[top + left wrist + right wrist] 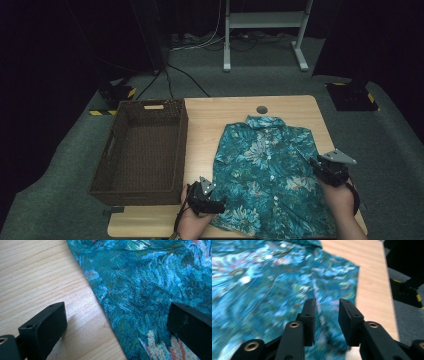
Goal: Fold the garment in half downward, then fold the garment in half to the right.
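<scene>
A teal floral short-sleeved shirt lies spread flat, front up and buttoned, on the right half of the wooden table. My left gripper is at the shirt's lower left hem, open wide. In the left gripper view its jaws straddle the shirt's edge, one over bare wood and one over cloth, left gripper. My right gripper hovers by the shirt's right sleeve. In the right gripper view the shirt lies under the right gripper, whose jaws stand partly apart with nothing between them.
A dark woven basket, empty, fills the table's left half, close to my left hand. A grey round cap sits in the tabletop beyond the collar. The table's right edge runs just past the sleeve. A white stand and cables lie on the floor behind.
</scene>
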